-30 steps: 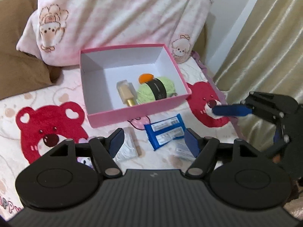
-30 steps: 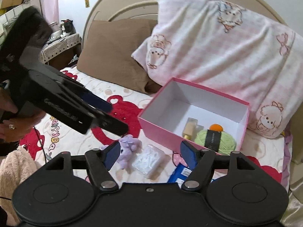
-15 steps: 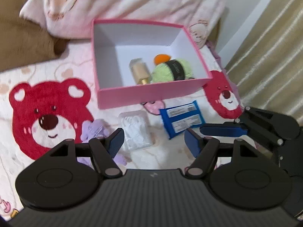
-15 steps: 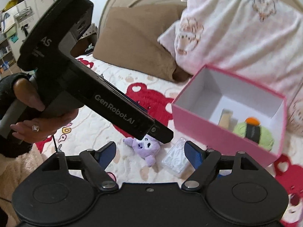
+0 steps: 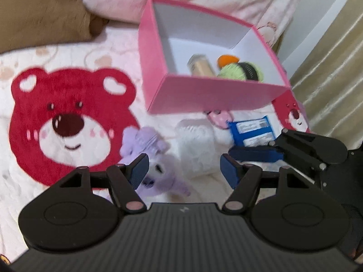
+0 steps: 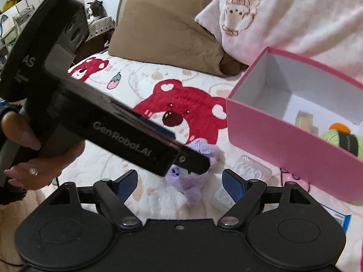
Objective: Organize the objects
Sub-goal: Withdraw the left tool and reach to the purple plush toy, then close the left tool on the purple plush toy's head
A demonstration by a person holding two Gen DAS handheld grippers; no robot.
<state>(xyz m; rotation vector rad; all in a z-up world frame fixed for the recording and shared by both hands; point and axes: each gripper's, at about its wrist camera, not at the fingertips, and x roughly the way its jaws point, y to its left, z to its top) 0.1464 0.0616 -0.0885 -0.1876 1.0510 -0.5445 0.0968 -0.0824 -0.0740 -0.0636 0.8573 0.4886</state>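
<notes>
Both grippers have dropped toward the bed (image 5: 74, 195) — left gripper (image 5: 183, 168) jaws half-wide over the purple plush (image 5: 156, 172), right gripper (image 6: 179, 181) jaws widening, empty, beside the pink box (image 5: 211, 95).

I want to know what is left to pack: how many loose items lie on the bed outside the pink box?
3: the purple plush toy nearest the left gripper, the clear plastic packet beside it, and the blue packet right of that. Others may be hidden behind the pink box or the grippers.
</notes>
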